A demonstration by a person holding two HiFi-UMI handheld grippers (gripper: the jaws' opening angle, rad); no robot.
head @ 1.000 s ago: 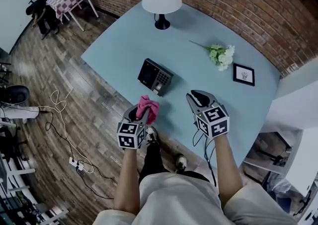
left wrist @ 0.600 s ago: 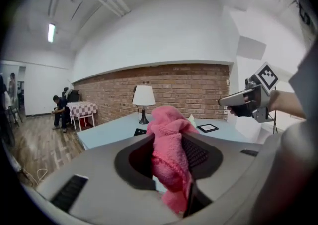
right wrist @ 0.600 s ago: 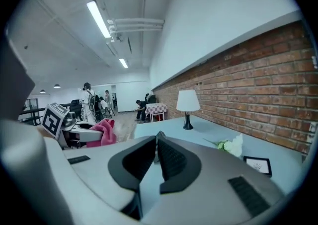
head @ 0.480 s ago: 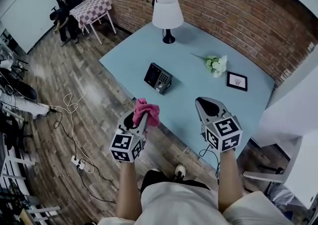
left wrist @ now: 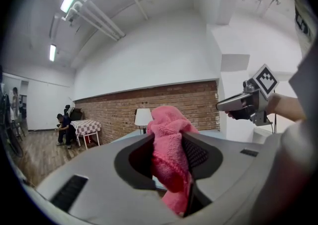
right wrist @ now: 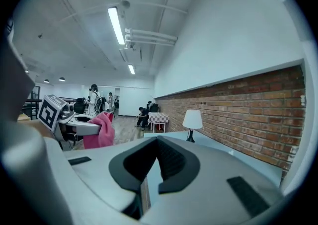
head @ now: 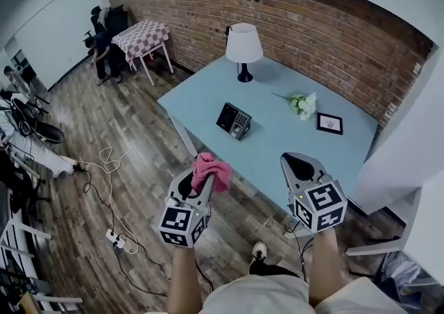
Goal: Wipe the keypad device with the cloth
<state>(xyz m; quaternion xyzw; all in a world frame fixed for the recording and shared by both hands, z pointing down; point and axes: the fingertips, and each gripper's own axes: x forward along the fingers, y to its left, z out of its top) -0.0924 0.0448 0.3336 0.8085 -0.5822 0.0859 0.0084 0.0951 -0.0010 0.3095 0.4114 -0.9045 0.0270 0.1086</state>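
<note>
The black keypad device point(head: 234, 120) lies on the light blue table point(head: 277, 143), near its front left edge. My left gripper point(head: 203, 182) is shut on a pink cloth point(head: 211, 170), which bunches up above the jaws point(left wrist: 170, 128). It hangs over the wooden floor, short of the table and well back from the keypad. My right gripper point(head: 298, 164) is shut with nothing in it, level with the left one, at the table's near edge. In the right gripper view the cloth point(right wrist: 99, 129) shows at the left. The keypad is hidden in both gripper views.
On the table stand a white lamp point(head: 244, 46), a bunch of white flowers point(head: 302, 104) and a small framed picture point(head: 329, 123). A checkered side table point(head: 143, 34) and people point(head: 101, 42) are at the back left. Cables point(head: 104, 163) and a power strip point(head: 118, 239) lie on the floor.
The head view has pulled back and up, so the table looks farther away. Both grippers have drawn back from the table towards the person, and the cloth stays clamped in the left one.
</note>
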